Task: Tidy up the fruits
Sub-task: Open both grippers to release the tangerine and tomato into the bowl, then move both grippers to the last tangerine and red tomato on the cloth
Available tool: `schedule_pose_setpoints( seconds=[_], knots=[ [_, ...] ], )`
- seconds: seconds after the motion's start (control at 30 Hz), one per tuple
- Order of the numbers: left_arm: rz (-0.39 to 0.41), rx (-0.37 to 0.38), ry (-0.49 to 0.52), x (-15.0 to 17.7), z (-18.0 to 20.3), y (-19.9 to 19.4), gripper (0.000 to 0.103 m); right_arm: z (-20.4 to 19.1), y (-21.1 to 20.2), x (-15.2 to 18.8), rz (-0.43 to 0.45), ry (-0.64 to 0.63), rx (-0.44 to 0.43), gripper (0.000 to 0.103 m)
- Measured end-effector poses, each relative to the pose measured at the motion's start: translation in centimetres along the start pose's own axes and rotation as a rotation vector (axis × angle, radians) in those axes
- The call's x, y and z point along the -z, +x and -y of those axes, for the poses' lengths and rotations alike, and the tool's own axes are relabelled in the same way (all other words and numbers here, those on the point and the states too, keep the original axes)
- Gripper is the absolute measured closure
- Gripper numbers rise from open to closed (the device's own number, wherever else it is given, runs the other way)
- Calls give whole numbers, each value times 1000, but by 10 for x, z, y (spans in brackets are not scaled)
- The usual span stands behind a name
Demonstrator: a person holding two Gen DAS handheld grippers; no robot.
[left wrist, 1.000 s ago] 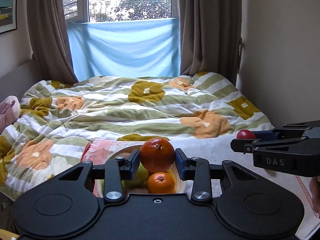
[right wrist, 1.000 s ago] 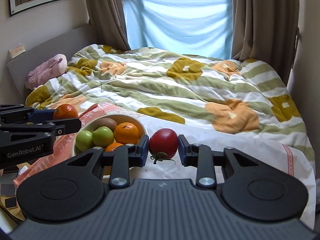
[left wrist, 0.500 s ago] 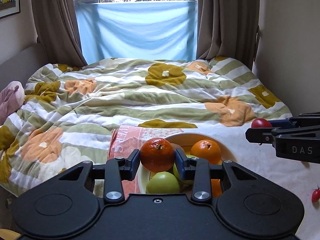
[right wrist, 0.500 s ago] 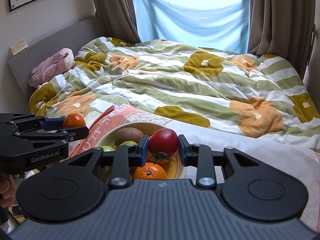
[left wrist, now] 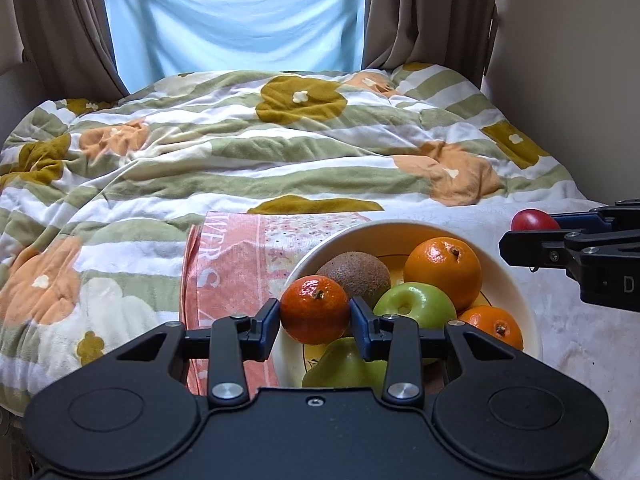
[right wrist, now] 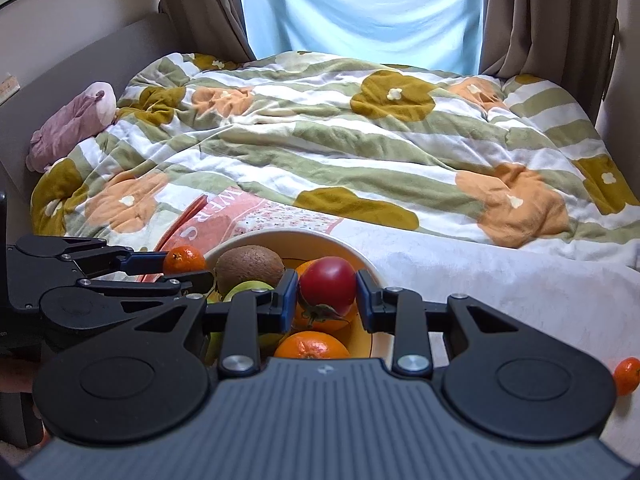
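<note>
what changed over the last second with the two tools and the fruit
Both tools closed in over the bowl: the left tool carried its mandarin, the right tool its tomato. Neither let go. The fruit already in the bowl stayed put.

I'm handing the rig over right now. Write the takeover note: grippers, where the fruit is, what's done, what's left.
Left hand-held gripper: shut on a small orange mandarin, over the near left rim of the cream round bowl.
Right hand-held gripper: shut on a red tomato, over the bowl.
Already in the bowl: brown kiwi, green apple, large orange, a smaller orange, another green fruit.
Left: release both into the bowl, then fetch the stray mandarin lying on the white sheet at right.
</note>
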State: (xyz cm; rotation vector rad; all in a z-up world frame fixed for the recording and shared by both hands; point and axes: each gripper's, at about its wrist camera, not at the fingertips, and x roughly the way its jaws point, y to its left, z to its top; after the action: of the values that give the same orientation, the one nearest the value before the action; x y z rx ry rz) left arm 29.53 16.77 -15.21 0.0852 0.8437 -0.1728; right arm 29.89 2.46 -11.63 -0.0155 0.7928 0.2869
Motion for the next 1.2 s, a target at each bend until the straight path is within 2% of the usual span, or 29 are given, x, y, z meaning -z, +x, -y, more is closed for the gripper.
schedule_pose_setpoints(
  seconds=[0.07, 0.13, 0.17, 0.3, 0.5, 1.03, 1.07, 1.1, 1.13, 1.17, 1.2],
  knots=[
    [4, 12, 4, -1, 0, 1, 48, 2, 1, 1, -5, 5, 8, 57],
    [36, 23, 12, -2, 0, -4, 9, 3, 2, 0, -8, 6, 16, 57],
    [52, 15, 19, -1, 2, -8, 6, 4, 2, 0, -10, 8, 20, 57],
    [58, -10, 39, -3, 5, -19, 6, 10, 0, 0, -15, 13, 34, 57],
    [59, 1, 16, 2, 6, -43, 6, 21, 5, 2, -46, 18, 31, 57],
    [50, -53, -29, 6, 9, -45, 6, 28, 37, 19, -104, 45, -11, 56],
    [48, -57, -25, 7, 10, -45, 6, 30, 38, 20, -100, 52, -16, 52],
    [46, -59, -21, 8, 11, -44, 6, 31, 38, 20, -97, 59, -20, 32],
    [45, -60, -20, 8, 12, -44, 6, 32, 38, 21, -97, 68, -27, 6],
    [45, -60, -20, 9, 12, -44, 6, 34, 37, 21, -99, 77, -37, 0],
    [45, -60, -20, 9, 13, -43, 6, 35, 36, 21, -95, 85, -43, 0]
  ],
)
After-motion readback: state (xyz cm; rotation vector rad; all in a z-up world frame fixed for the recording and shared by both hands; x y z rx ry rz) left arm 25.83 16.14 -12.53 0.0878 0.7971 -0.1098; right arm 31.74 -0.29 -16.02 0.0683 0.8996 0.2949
